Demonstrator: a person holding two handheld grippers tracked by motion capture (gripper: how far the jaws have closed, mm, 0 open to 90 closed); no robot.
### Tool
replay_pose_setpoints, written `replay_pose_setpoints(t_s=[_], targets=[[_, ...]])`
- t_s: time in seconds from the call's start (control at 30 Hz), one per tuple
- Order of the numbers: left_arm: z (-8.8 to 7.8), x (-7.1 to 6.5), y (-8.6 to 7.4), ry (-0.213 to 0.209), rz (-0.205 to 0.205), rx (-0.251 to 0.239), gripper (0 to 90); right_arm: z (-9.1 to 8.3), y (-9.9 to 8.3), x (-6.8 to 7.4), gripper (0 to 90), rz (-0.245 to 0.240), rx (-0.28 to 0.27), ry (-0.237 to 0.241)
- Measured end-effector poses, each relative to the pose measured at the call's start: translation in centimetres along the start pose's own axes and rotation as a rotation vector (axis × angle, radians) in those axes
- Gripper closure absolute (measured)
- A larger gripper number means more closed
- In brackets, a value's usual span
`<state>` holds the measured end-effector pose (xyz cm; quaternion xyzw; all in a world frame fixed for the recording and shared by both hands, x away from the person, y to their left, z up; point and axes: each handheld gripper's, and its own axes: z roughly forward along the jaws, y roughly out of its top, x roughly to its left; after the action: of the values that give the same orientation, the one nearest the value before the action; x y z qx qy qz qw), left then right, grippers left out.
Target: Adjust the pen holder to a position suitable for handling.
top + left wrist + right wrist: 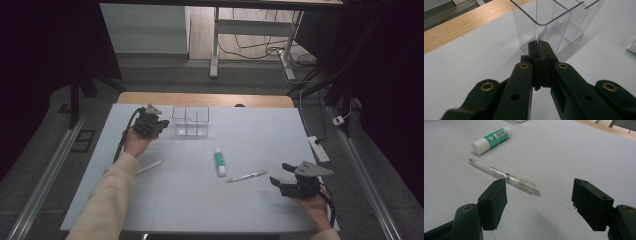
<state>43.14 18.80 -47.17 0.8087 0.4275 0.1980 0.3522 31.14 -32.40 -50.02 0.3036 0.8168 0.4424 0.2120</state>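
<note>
My left gripper (159, 122) (539, 47) is shut with nothing between its jaws. Its tips sit right at the near corner of a clear plastic organizer (190, 121) (554, 22) with several compartments, at the back of the white table. My right gripper (280, 173) (539, 195) stands open at the front right, just above the table. A clear white pen (246, 176) (504, 176) lies just beyond its jaws, off to their left. A green and white glue stick (219, 162) (491, 140) lies a little farther away.
A thin white stick-like object (149, 167) lies by the left forearm. The white table surface (200, 200) ends in a wooden strip (205, 99) (461, 27) at the back. A power strip (318, 148) lies off the table's right edge.
</note>
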Motion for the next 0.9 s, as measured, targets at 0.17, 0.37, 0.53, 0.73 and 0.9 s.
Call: replay_pose_setpoints(t_s=[0.17, 0.37, 0.53, 0.73, 0.9], targets=[[0.5, 0.4, 0.4, 0.0, -0.018, 0.0, 89.1, 0.0, 0.0, 0.0, 27.8, -0.002, 0.001, 0.0], [1.0, 0.8, 0.8, -0.012, -0.045, -0.007, 89.1, 0.0, 0.0, 0.0, 27.8, -0.004, 0.008, -0.001], [1.5, 1.0, 1.2, -0.015, -0.064, -0.007, 89.0, 0.0, 0.0, 0.0, 27.8, -0.004, 0.011, -0.002], [2.5, 1.3, 1.5, -0.014, -0.081, 0.005, 89.0, 0.0, 0.0, 0.0, 27.8, -0.003, 0.019, -0.01], [3.0, 1.6, 1.6, -0.003, -0.089, 0.007, 89.0, 0.0, -0.1, 0.0, 27.8, -0.001, 0.022, -0.011]])
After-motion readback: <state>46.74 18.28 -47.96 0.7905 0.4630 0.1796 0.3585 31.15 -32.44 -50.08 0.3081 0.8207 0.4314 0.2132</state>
